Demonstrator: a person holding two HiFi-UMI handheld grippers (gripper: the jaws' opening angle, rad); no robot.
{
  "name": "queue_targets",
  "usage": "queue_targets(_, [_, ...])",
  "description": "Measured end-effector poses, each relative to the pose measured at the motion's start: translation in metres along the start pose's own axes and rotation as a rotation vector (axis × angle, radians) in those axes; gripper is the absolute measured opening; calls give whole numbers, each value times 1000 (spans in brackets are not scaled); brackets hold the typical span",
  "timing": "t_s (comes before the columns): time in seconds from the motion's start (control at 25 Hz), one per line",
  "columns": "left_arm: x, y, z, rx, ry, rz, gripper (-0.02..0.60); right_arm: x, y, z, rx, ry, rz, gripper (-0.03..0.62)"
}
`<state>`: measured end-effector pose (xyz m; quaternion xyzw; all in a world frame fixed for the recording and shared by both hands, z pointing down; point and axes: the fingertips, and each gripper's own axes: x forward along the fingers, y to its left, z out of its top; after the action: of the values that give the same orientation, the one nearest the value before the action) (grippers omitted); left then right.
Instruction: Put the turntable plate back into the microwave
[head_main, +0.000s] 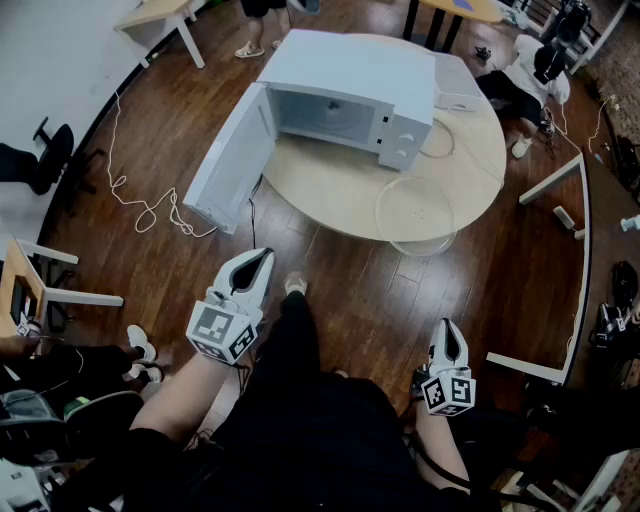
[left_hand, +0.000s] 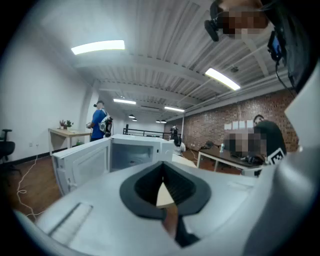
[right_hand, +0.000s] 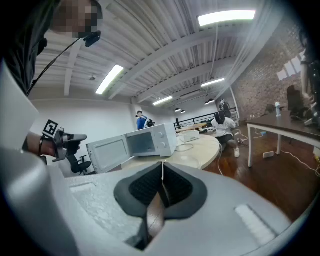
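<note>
The white microwave (head_main: 345, 95) stands on the round table (head_main: 330, 185) with its door (head_main: 232, 160) swung open to the left and its cavity bare. The clear glass turntable plate (head_main: 415, 213) lies flat on the table's near right edge, in front of the microwave's control panel. My left gripper (head_main: 262, 256) is well short of the table, low over the floor, shut with nothing in it. My right gripper (head_main: 447, 326) hangs back on the right, also shut and empty. The left gripper view looks at the open microwave (left_hand: 132, 152) past shut jaws; the right gripper view shows the microwave (right_hand: 135, 145) too.
A white cable (head_main: 150, 210) trails across the wooden floor left of the table. A person (head_main: 530, 65) sits beyond the table's far right. A white frame (head_main: 575, 260) stands at the right. A desk (head_main: 165, 15) is at the back left, a black chair (head_main: 45, 155) further left.
</note>
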<state>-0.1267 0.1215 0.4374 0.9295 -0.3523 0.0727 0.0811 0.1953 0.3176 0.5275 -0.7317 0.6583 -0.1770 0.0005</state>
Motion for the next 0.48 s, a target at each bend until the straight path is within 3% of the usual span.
queue_targets(0.2, [65, 40, 36, 54, 6, -126, 8, 87, 22, 22, -19, 6, -26, 2])
queue_targets(0.32, [112, 59, 57, 75, 54, -217, 8, 137, 39, 49, -17, -29, -70, 2])
queue_targets(0.4, [139, 68, 83, 66, 53, -281, 8, 159, 47, 63, 33, -63, -99, 2])
queue_targets(0.48, [161, 75, 111, 68, 0, -340, 8, 171, 44, 73, 101, -97, -137, 2])
